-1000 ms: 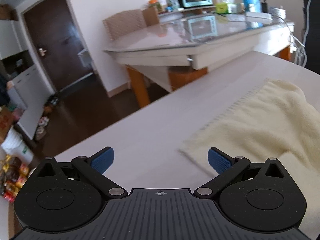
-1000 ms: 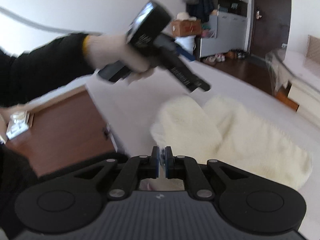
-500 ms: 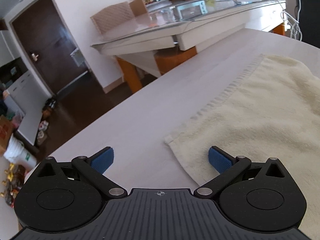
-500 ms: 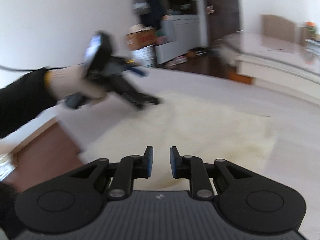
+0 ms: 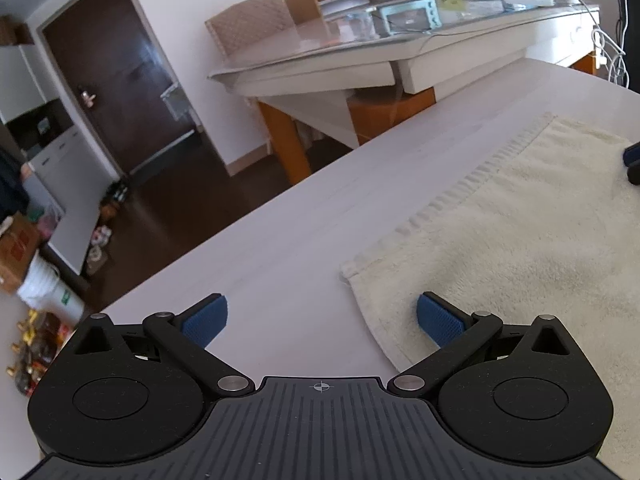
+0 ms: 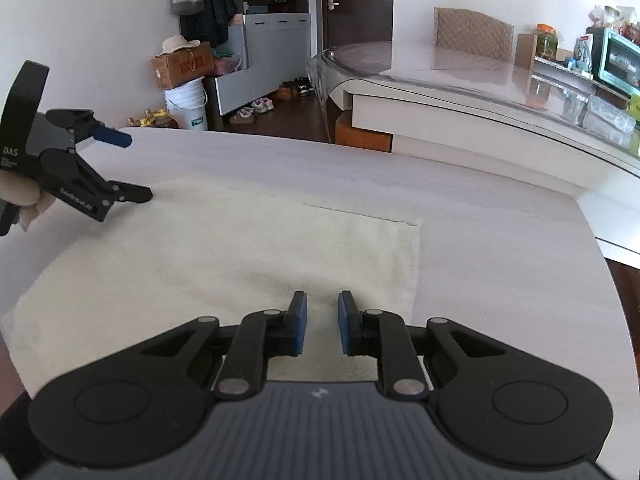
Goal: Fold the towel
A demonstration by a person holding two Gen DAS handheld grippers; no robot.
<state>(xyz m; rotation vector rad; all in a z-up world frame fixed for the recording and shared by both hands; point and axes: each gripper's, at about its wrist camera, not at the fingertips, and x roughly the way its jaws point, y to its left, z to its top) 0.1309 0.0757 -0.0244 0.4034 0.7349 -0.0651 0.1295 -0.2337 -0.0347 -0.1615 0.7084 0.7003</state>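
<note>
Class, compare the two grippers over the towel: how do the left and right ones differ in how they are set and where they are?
The left gripper has its fingers spread wide; the right gripper keeps only a narrow gap. The left straddles a corner of the towel, one finger over the bare table; the right sits wholly over towel. Both have blue pads and hold nothing.

"DAS" printed white on left tool (image 6: 124, 168) body; smaller lettering there unreadable.

Bright, soft daylight; sharp frames, fisheye bending at the edges.
</note>
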